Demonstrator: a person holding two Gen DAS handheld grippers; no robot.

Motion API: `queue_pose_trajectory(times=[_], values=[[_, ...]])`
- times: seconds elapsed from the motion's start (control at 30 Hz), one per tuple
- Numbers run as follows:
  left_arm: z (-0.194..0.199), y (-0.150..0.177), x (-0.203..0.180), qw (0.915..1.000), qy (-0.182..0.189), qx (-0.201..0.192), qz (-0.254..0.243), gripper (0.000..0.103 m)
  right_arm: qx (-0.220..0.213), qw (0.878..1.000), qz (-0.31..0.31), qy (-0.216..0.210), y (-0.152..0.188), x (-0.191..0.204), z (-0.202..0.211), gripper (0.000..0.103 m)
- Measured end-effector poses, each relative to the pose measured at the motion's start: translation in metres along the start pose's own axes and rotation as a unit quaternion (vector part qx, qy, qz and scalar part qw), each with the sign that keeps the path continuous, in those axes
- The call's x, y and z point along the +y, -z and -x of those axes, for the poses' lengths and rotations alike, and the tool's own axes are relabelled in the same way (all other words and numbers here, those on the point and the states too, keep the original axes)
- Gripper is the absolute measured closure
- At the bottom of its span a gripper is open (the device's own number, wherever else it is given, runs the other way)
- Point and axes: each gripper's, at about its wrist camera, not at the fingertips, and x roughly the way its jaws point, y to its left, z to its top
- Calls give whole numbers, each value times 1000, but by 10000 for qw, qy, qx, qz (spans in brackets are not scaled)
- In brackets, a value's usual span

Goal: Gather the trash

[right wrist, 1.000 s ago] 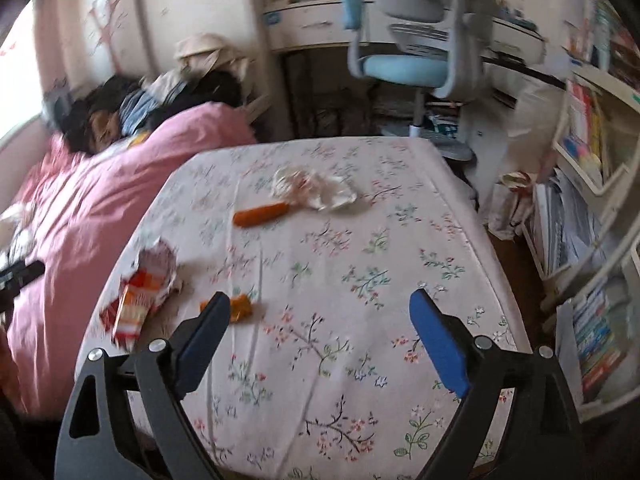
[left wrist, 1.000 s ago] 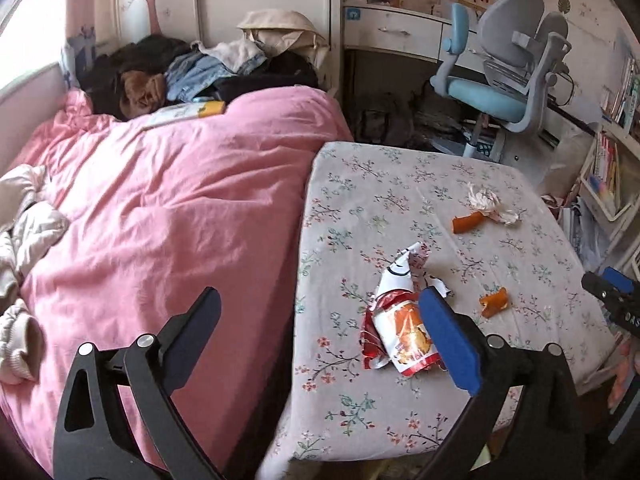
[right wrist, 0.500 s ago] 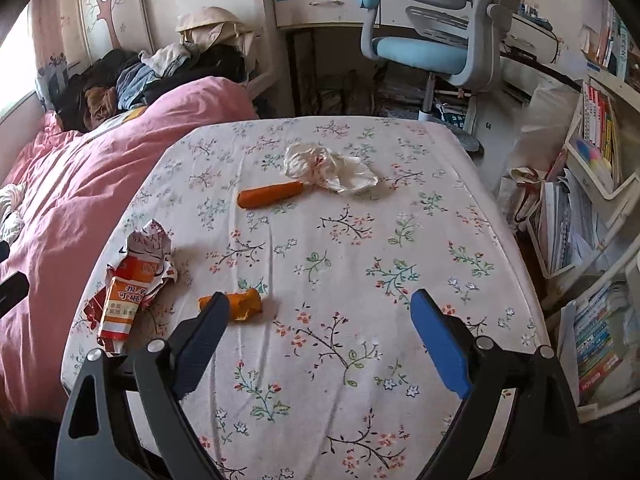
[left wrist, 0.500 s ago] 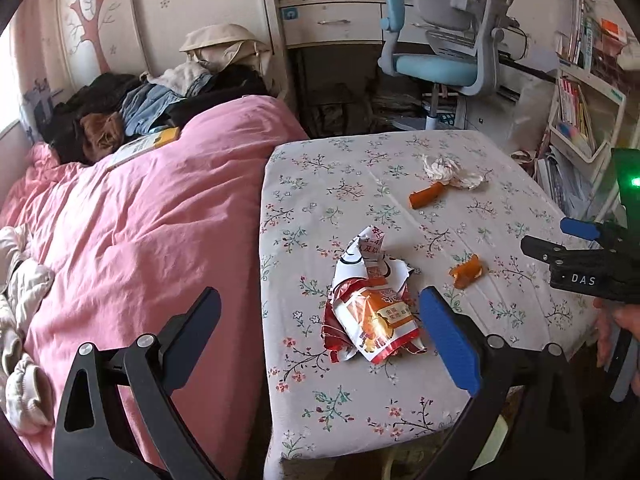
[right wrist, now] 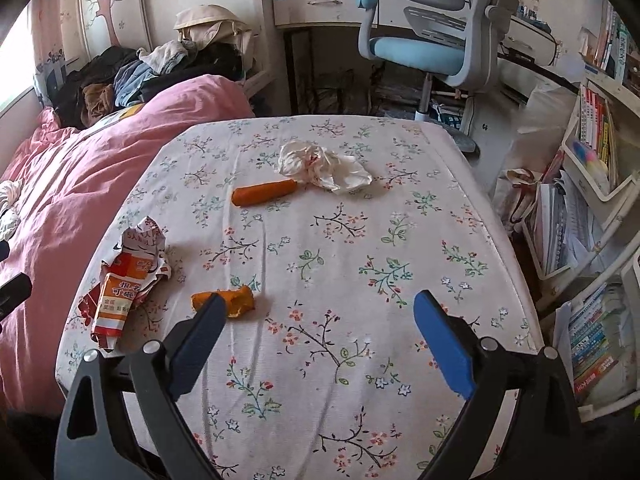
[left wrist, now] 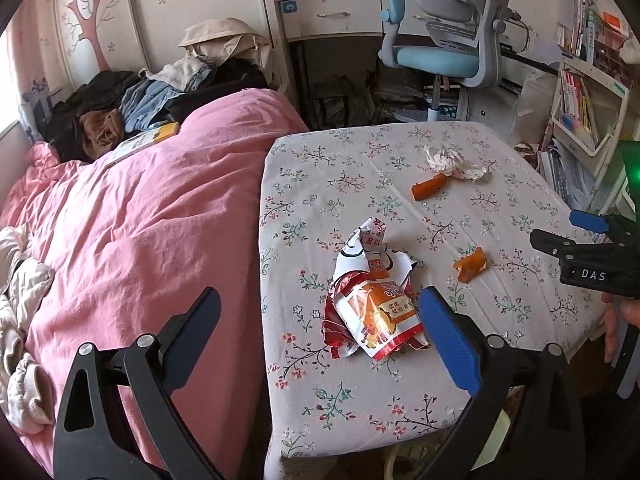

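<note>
Trash lies on a table with a floral cloth [left wrist: 352,392] [right wrist: 360,280]. A torn red and orange snack wrapper [left wrist: 372,300] [right wrist: 128,280] lies near the table's left front. A small orange peel piece [left wrist: 470,264] [right wrist: 234,300] lies beside it. A long orange piece [left wrist: 429,186] [right wrist: 264,193] touches a crumpled white tissue [left wrist: 452,159] [right wrist: 324,166] farther back. My left gripper [left wrist: 320,336] is open and empty, just short of the wrapper. My right gripper [right wrist: 316,332] is open and empty above the table's front; it also shows in the left wrist view [left wrist: 580,240].
A bed with a pink duvet [left wrist: 140,220] adjoins the table's left side, with piled clothes [left wrist: 132,108] at its head. A blue and grey desk chair [left wrist: 448,48] and a white desk stand behind. Bookshelves [right wrist: 600,200] stand to the right.
Both grippers have drawn a little closer to the table and turned slightly. The right gripper now reaches further into the left wrist view. Both stay open, and the trash has not moved.
</note>
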Motion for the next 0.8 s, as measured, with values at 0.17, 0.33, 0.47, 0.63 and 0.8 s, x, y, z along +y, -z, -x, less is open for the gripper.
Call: queue_pose_trajectory(times=[0.17,0.33,0.47,0.63,0.8], values=[[0,-1,0,10000,25,-6,23,7,0,10000,26,13,0,0,0,12],[1,-2,0,10000,45,-21,31,7,21,9999,111,43,0,3,-1,12],[2,-2,0,10000,59,-27,44,7,32,9999,123,56,0,4,-1,12],[2,-2,1,10000,67,-26,49,7,33,9999,131,66,1,4,-2,12],[2,-2,2,10000,73,-25,54,7,38,9999,150,77,1,5,-2,12]])
